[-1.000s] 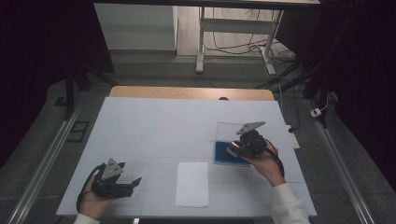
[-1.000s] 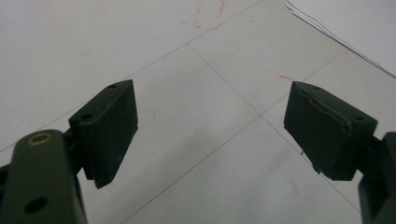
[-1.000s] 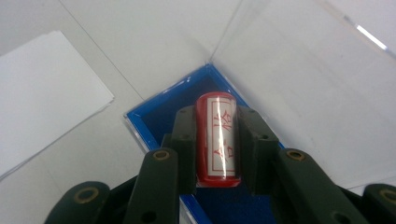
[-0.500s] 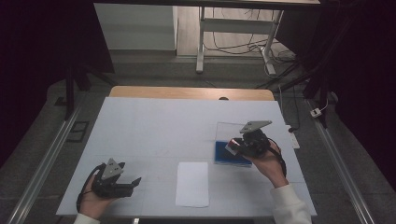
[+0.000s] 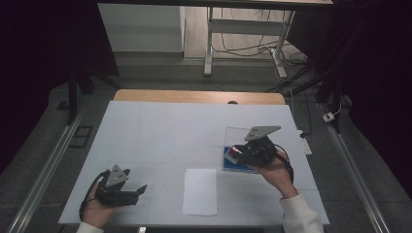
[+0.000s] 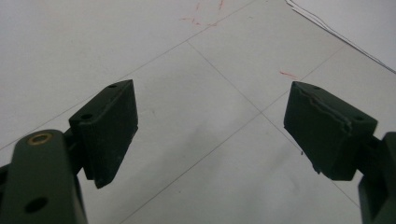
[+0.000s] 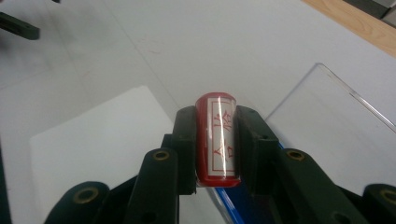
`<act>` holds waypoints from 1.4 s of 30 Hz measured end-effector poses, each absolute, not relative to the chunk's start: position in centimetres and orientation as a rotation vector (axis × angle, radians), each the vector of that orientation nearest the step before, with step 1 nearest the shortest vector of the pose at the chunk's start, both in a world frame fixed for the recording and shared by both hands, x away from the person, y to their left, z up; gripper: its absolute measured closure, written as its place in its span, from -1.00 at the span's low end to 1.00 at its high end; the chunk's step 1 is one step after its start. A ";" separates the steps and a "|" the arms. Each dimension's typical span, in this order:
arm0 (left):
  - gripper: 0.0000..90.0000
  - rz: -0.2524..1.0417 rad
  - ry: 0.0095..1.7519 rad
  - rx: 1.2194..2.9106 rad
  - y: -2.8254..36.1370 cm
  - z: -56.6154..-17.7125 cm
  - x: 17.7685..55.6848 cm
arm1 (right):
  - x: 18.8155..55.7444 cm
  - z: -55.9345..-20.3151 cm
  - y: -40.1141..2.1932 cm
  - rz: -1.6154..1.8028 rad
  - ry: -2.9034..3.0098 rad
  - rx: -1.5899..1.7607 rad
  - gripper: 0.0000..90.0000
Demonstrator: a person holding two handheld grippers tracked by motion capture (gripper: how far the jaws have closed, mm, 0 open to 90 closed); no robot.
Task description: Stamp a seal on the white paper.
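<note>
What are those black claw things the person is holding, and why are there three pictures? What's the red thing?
Those claws are grippers, hand-held tools with two jaws that pinch. A person holds one in each hand at a white table. The wide picture comes from a camera up high. There the left gripper rests low on the table and the right gripper is over a blue pad in a clear box. The other two pictures come from little cameras riding on each gripper. The left gripper's jaws are wide open with nothing between them. The right gripper is pinching a red stamp with a white label. A white sheet of paper lies between the hands.
</note>
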State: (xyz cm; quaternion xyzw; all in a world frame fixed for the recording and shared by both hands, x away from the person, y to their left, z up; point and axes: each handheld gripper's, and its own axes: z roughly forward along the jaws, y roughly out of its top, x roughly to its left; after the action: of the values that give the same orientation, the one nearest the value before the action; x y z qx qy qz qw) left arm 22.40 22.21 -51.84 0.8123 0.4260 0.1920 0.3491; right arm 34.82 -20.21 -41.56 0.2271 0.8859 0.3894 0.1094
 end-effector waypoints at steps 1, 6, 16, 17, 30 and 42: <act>-0.60 0.497 1.104 2.105 22.2 -51.8 22.4 | 34.8 -41.6 -20.2 1.145 2.604 0.668 0.54; -0.60 0.496 1.101 2.108 22.1 -51.8 22.4 | 34.2 -41.2 -19.6 1.151 2.617 0.629 0.54; -0.60 0.494 1.098 2.110 22.0 -51.8 22.4 | 33.4 -41.7 -18.2 1.134 2.671 0.581 0.54; -0.60 0.494 1.098 2.110 22.0 -51.8 22.4 | 33.4 -41.8 -18.0 1.129 2.676 0.571 0.54; -0.60 0.491 1.096 2.110 22.0 -51.8 22.3 | 32.3 -42.9 -16.1 1.093 2.741 0.490 0.54; -0.60 0.491 1.095 2.110 22.0 -51.8 22.3 | 31.7 -44.0 -14.6 1.061 2.785 0.439 0.54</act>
State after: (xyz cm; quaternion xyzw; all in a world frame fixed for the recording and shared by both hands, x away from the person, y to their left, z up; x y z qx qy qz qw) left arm 22.33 21.98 -51.75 0.8145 0.4227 0.1894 0.3494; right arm 31.68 -14.65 -43.98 0.1454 0.9226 0.3514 0.0647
